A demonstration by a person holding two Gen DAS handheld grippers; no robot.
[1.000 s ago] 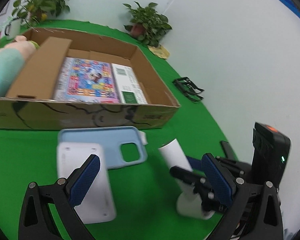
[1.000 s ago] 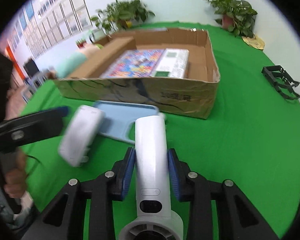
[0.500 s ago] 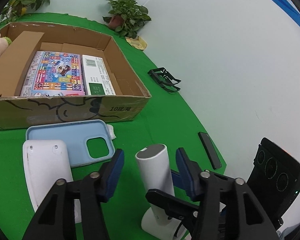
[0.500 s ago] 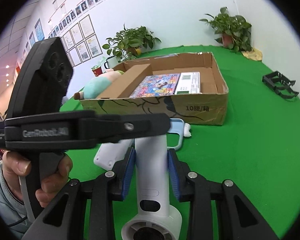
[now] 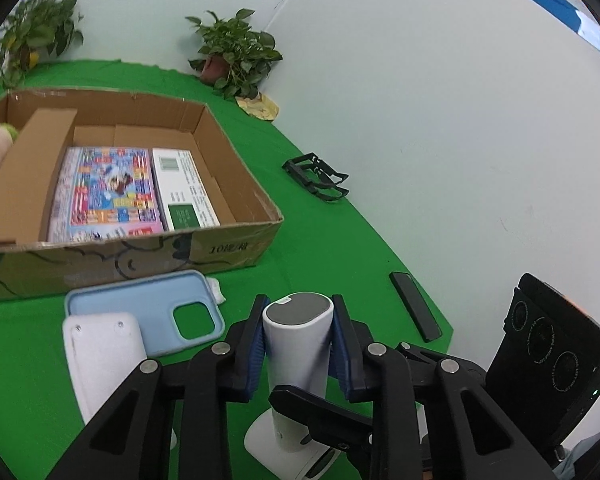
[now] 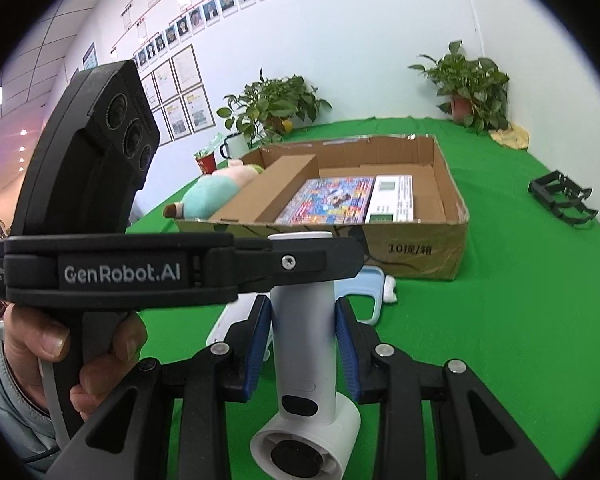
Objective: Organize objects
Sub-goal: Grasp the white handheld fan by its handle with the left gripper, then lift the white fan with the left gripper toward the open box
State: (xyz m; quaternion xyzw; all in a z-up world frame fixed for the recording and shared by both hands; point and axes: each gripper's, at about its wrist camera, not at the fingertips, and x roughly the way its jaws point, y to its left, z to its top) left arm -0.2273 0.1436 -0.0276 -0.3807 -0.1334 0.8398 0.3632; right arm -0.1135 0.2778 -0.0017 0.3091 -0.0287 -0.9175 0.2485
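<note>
Left wrist: fan point(image 5: 298, 344) is clamped by right gripper point(image 6: 302, 344), left gripper point(image 5: 298, 346) closing on it; box point(image 5: 236, 248) holds two items, case point(image 5: 140, 308) is left out.

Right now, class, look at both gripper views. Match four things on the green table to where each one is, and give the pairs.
Things:
1. white handheld fan
2. colourful printed box
3. light blue phone case
4. black folded wire rack

Places:
A. on the cloth, to the right of the cardboard box
B. between the pads of both grippers
C. lying inside the cardboard box
D. flat on the cloth in front of the cardboard box

Pairs: 1-B, 2-C, 3-D, 4-A
</note>
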